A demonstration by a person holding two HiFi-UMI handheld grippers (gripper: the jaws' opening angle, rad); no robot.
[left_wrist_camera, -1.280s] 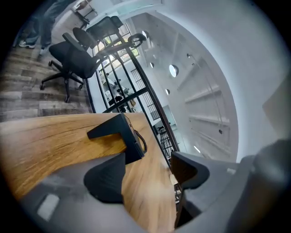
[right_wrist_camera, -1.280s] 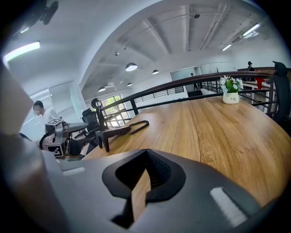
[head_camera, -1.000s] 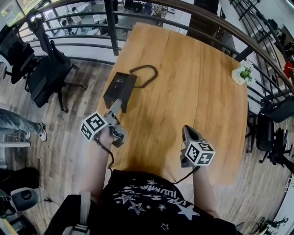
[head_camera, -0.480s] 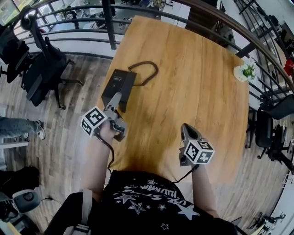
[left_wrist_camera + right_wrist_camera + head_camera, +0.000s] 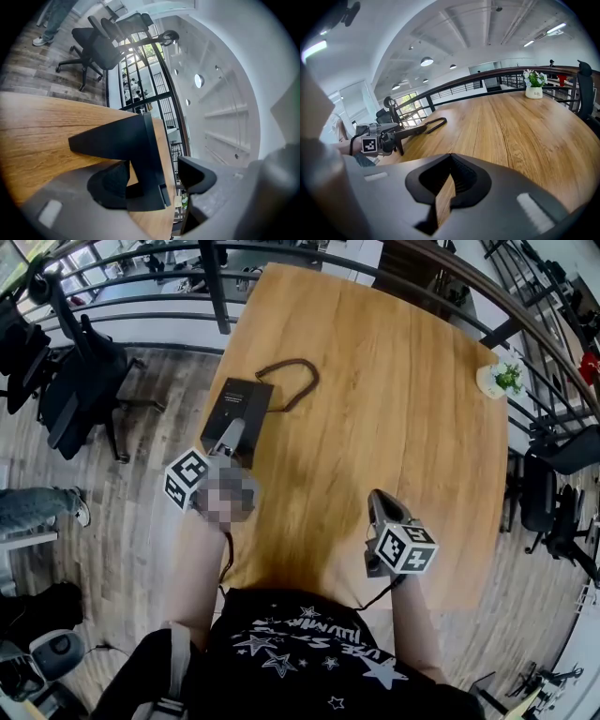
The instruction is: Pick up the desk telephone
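The black desk telephone (image 5: pixel 242 407) lies flat near the wooden table's left edge (image 5: pixel 375 381), its cord (image 5: pixel 292 381) looping off toward the back. My left gripper (image 5: pixel 230 437) reaches onto the phone's near end. In the left gripper view, the phone's black wedge (image 5: pixel 126 145) stands between the jaws of the open left gripper (image 5: pixel 154 180), close against one pad (image 5: pixel 110 185) and apart from the other. My right gripper (image 5: pixel 380 504) hovers over the table's near right part, shut (image 5: pixel 447 183) on nothing. The right gripper view shows the left gripper (image 5: pixel 401 133) at the phone.
A small white pot with a plant (image 5: pixel 497 382) stands at the table's far right edge. A dark railing (image 5: pixel 216 282) runs behind the table. Office chairs (image 5: pixel 80 390) stand on the floor at left, and another chair (image 5: pixel 553 512) at right.
My left gripper has moved forward, and its jaws now straddle the phone's near end. The right gripper has stayed where it was.
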